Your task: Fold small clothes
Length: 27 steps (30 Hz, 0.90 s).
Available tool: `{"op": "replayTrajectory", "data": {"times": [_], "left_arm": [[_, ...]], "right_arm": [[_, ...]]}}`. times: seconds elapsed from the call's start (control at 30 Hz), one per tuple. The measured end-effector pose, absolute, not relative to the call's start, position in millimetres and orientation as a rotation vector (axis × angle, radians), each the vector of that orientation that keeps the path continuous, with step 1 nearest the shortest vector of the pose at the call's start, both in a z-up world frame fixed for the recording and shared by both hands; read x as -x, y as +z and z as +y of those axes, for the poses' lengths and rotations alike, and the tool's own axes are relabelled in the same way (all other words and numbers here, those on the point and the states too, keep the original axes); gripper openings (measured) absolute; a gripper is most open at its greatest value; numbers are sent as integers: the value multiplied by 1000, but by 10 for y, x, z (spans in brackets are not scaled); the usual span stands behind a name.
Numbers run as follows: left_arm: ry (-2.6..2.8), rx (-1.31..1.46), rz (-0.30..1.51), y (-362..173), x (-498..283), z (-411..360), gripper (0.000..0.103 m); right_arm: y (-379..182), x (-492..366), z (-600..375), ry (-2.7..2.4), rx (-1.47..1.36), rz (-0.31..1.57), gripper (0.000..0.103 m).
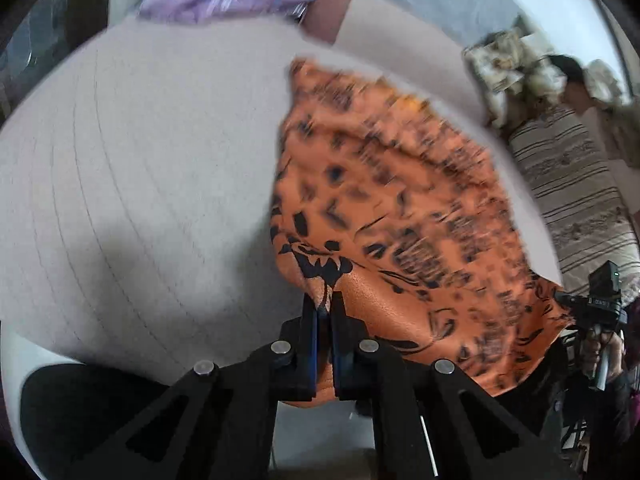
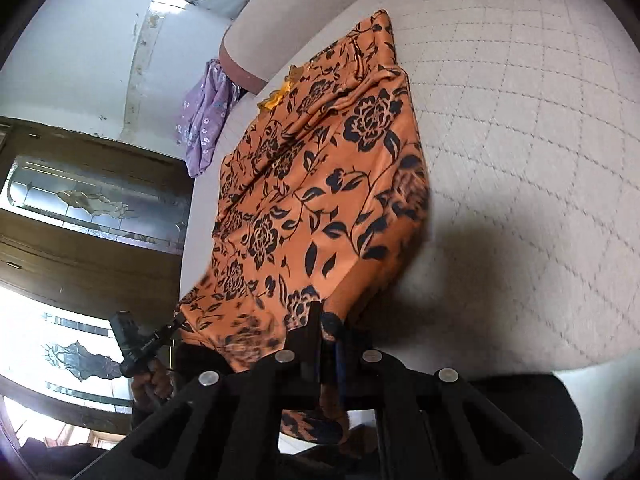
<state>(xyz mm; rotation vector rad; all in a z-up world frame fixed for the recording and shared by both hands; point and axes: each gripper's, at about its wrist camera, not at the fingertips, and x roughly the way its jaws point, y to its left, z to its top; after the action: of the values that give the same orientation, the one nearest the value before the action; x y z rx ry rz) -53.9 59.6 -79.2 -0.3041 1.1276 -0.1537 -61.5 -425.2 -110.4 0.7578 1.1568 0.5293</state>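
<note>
Left tongs [image 1: 324, 300] are clamped on the near edge of the orange garment [image 1: 400, 200], w/ black floral print; a fold of the cloth sits pinched between the 2 black fingers, which stand nearly together. Right tongs [image 2: 330, 320] are likewise clamped on the same orange garment [image 2: 320, 184], at another spot on its near edge, fabric bunched between the fingers and hanging a bit below them.

The garment lies spread on a bed w/ a pale quilted cover [image 2: 520, 140], stitched in a diamond grid. Its near edge is lifted off the cover by both tongs; the far part rests flat, w/ some wrinkles toward the far end. In the left wrist view the cloth is blurred, print hard to read. A small yellow bit shows at the garment's far edge; can't tell what it is.

In the left wrist view the right-hand gripper unit [image 1: 600, 300] shows at the right edge, held by a hand [image 1: 600, 348]. In the right wrist view the left unit [image 2: 136, 340] shows at lower left, also in a hand.

A purple flowered cloth [image 2: 204, 120] hangs off the bed's far corner, well apart from the orange garment. A wooden door w/ glass panels [image 2: 80, 200] stands beyond the bed.
</note>
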Motion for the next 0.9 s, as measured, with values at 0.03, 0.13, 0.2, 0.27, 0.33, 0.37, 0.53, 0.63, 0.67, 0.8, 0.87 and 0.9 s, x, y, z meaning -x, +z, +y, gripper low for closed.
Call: {"op": "replayTrajectory", "data": {"times": [0.03,0.13,0.2,0.27,0.33,0.37,0.53,0.63,0.67,0.8,0.87,0.9], "left_arm": [[-138,307,1169,-913,518,610,5],[-132,303,1212,-1080,497,596,5],[-156,296,1173,-937,470,579,5],[-203,293,1098,-651,380,550,5],[-247,294,1016,-319,191,524,5],[-260,280,983,-180,71,497,5],[-260,304,817,335,-929,492,9],[-121,295,782,125,-1820,490,34],[-59,273,807,-34,-2061,491,74],[69,303,1009,-659,-2439,622,85],[69,362,969,-699,-2233,729,85],[70,363,951,-696,-2126,745,85]], "right_arm": [[-1216,588,-4242,517,-772,1185,5],[-1477,561,-4178,501,-791,1254,5],[-1460,557,-4168,511,-793,1241,5],[-1328,488,-4208,525,-812,1190,5],[-1112,370,-4250,553,-826,1117,5],[-980,269,-4281,570,-835,1075,5],[-326,-599,-4562,565,-907,798,5],[-347,-1309,-4643,498,-965,728,8],[-481,-1538,-4658,449,-980,739,19],[-1081,-1844,-4503,229,-941,905,84],[-1154,-1614,-4439,238,-949,874,84],[-1142,-1447,-4411,225,-922,861,84]]}}
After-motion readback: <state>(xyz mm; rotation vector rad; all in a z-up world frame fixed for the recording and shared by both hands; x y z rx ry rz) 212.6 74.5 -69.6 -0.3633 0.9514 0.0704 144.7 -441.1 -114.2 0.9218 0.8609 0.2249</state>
